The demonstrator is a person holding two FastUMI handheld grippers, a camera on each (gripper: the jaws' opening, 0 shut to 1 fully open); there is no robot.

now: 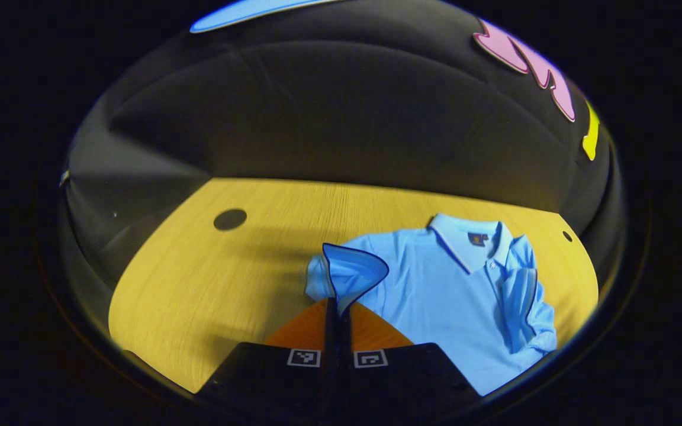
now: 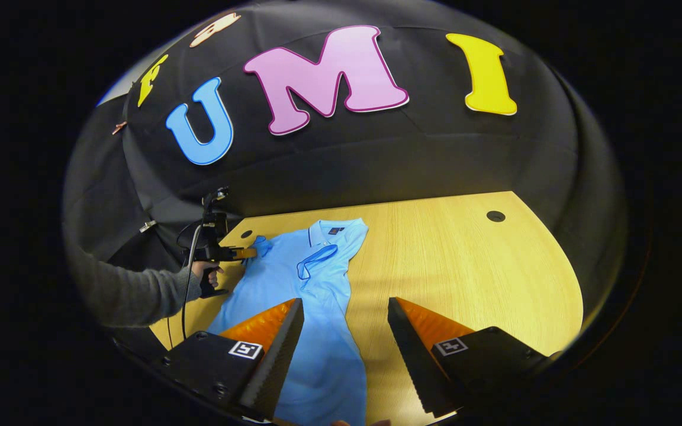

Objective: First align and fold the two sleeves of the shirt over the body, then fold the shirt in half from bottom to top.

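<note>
A light-blue polo shirt (image 1: 447,296) lies flat on the wooden table (image 1: 211,284), collar toward the wall. My left gripper (image 1: 337,305) is shut on the cuff of one sleeve (image 1: 353,272), which stands lifted above the shirt's shoulder. The other sleeve (image 1: 521,302) lies folded over the body. In the right gripper view the shirt (image 2: 311,284) stretches away from me, and my right gripper (image 2: 346,302) hangs open over its lower right edge with nothing between its fingers. Farther off there, the left gripper (image 2: 222,253) holds the sleeve (image 2: 261,245) at the shirt's far left.
A person's hand and grey sleeve (image 2: 140,290) hold the left gripper, with a cable hanging from it. Round cable holes (image 1: 229,219) (image 2: 495,216) sit in the tabletop. The black cloth wall closes the table's far side. Bare wood (image 2: 465,278) lies right of the shirt.
</note>
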